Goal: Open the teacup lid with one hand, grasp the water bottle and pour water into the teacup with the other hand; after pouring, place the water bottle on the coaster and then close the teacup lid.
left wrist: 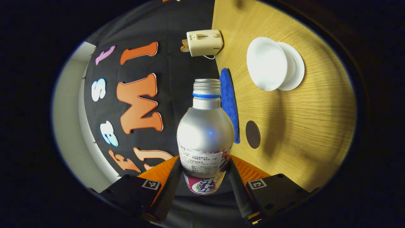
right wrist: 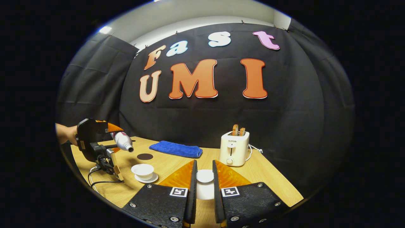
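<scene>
Your left gripper (left wrist: 205, 177) is clamped on the water bottle (left wrist: 205, 136), both fingers pressing its lower body at the label, the open neck pointing away from the hand. In the right gripper view the bottle (right wrist: 122, 142) is tipped nearly level, mouth slanting down, above and just left of the teacup (right wrist: 142, 170). That tilt reads as the start of the pour; no stream is visible, so I cannot tell whether water is leaving yet.

Your right gripper (right wrist: 205, 179) is closed on the teacup lid (right wrist: 205, 176), held off to the right of the teacup and clear of the bottle's path, likely to keep the cup open during the pour.

The teacup stands uncovered on its saucer (right wrist: 146, 179) on the table (right wrist: 269, 177). The coaster (right wrist: 145, 156), a dark disc, lies just behind the teacup, bare, with the blue cloth (right wrist: 176, 149) beyond it and the toaster (right wrist: 234, 148) well to the teacup's right.

Judgement: the mouth still needs to come over the teacup's centre before you tilt further, or the water may land on the saucer.
</scene>
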The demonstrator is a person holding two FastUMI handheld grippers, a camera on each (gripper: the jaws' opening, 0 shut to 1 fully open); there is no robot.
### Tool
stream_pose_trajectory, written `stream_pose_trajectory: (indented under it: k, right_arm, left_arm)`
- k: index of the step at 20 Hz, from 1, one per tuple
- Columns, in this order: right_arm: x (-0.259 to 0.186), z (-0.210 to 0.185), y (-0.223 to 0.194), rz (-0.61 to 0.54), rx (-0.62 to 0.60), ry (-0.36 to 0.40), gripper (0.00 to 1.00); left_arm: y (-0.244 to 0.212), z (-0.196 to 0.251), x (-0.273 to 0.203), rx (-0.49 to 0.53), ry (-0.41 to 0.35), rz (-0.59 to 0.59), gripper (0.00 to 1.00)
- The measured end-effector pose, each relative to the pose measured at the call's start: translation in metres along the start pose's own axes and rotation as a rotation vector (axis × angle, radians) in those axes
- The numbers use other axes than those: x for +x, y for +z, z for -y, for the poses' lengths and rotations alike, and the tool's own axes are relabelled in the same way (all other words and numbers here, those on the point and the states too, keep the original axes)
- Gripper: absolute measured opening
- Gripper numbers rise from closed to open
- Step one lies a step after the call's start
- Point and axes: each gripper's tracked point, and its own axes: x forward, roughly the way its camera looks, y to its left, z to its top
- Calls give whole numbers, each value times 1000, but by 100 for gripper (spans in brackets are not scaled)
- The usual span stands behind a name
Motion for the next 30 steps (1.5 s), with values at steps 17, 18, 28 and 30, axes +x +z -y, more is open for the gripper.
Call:
stream_pose_trajectory:
  k: [17,18,28,30]
  right_arm:
    - [-4,-2,-10,-16,-14,1,24]
    - [-4,-3,-10,-15,-16,4,24]
    - [-4,-3,-10,-12,-10,13,24]
    - [-4,-3,-10,-9,-10,16,24]
  left_arm:
    - [2,-25,6,193,37,25,85]
    - [3,-29,6,204,43,26,82]
    - [7,-68,5,285,121,38,82]
    - [8,-76,6,303,135,39,82]
